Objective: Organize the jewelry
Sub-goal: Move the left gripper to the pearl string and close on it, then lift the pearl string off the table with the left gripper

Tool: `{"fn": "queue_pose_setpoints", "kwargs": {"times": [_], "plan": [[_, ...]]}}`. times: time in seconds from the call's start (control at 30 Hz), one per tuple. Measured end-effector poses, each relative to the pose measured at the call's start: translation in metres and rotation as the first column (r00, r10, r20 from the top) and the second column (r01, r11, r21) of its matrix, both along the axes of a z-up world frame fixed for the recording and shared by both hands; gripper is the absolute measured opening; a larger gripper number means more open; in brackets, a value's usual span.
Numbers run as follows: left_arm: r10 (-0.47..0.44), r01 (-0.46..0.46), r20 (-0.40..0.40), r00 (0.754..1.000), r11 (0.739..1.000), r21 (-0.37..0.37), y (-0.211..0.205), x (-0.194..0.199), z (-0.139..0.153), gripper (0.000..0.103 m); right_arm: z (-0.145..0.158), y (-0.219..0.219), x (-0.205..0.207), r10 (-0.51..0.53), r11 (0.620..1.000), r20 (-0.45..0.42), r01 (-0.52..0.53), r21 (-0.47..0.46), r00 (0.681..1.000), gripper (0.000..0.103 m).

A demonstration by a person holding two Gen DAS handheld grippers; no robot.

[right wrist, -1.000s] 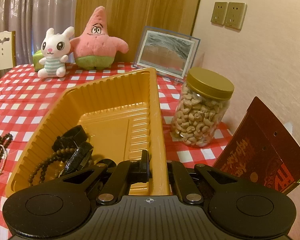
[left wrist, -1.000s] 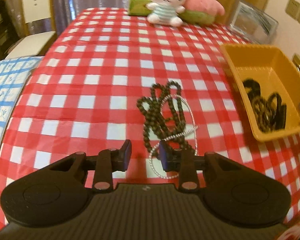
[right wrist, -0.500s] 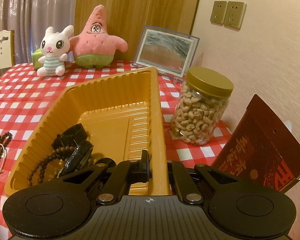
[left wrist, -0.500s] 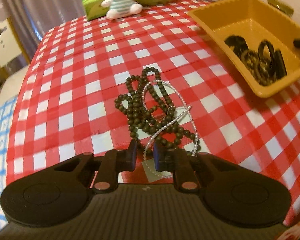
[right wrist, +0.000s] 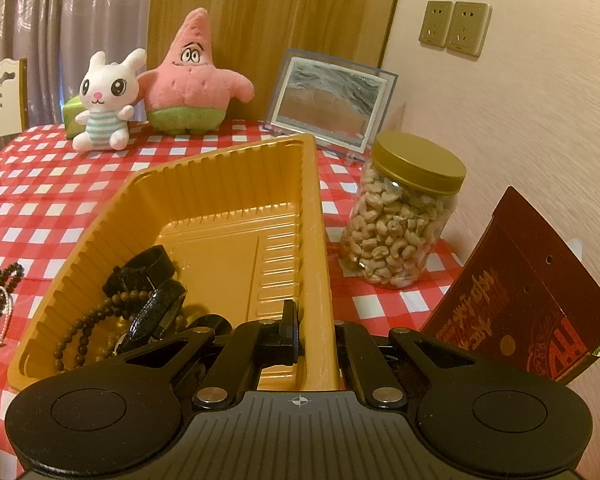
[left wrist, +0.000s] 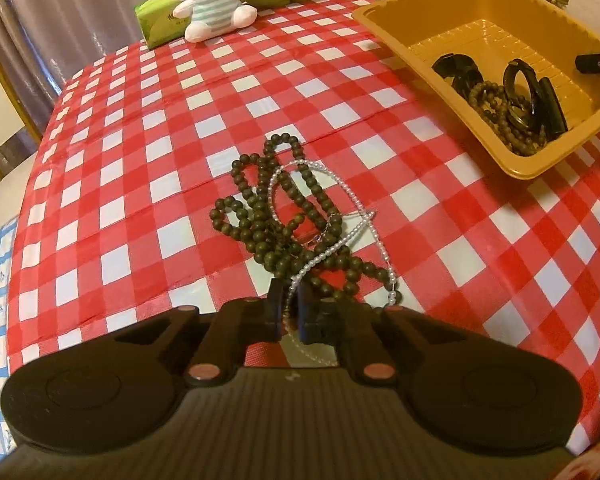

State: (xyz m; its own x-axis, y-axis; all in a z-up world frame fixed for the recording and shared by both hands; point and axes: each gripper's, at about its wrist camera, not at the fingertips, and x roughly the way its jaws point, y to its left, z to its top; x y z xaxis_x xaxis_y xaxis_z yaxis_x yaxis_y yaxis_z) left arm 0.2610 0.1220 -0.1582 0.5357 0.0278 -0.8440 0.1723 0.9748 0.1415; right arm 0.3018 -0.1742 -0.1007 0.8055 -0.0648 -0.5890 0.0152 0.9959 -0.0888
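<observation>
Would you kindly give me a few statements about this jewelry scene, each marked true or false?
1. The left gripper has its jaws closed on the pearl strand. True.
2. The yellow tray is empty. False: it already holds dark bracelets and beads.
3. The right gripper has its jaws clamped on the tray's wall. True.
4. The dark bead necklace lies inside the tray. False: it lies on the checked tablecloth, tangled with the pearl strand.
5. The cashew jar has no lid. False: a gold lid closes it.
</observation>
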Motion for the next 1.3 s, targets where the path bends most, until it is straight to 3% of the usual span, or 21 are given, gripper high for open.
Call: {"fn": "queue_pose_setpoints", "kwargs": {"times": [0.23, 0.53, 0.7, 1.03, 1.3], "plan": [[0.042, -0.042, 0.003, 0.999, 0.998, -0.050, 0.003, -0.006, 0.008, 0.005, 0.000, 0.000, 0.000, 0.000, 1.000, -0.001, 0.000, 0.001, 1.000, 0.003], [0.049, -0.042, 0.040, 0.998, 0.985, -0.169, -0.005, -0.022, 0.042, 0.005, 0.000, 0.000, 0.000, -0.001, 1.000, 0.000, 0.001, 0.001, 1.000, 0.003], [0.023, -0.013, 0.058, 0.998, 0.986, -0.166, -0.013, -0.028, 0.053, 0.005, 0.000, 0.001, -0.001, -0.002, 1.000, 0.001, 0.002, 0.002, 1.000, 0.003], [0.101, -0.110, -0.064, 0.993, 0.983, -0.150, -0.002, -0.039, 0.010, 0.007, 0.000, 0.003, -0.003, 0.002, 1.000, 0.000, -0.002, 0.002, 1.000, 0.003], [0.126, -0.133, -0.048, 0.991, 0.979, -0.158, 0.002, -0.043, 0.010, 0.010, 0.001, 0.004, -0.004, 0.003, 1.000, -0.001, -0.003, 0.002, 1.000, 0.003]]}}
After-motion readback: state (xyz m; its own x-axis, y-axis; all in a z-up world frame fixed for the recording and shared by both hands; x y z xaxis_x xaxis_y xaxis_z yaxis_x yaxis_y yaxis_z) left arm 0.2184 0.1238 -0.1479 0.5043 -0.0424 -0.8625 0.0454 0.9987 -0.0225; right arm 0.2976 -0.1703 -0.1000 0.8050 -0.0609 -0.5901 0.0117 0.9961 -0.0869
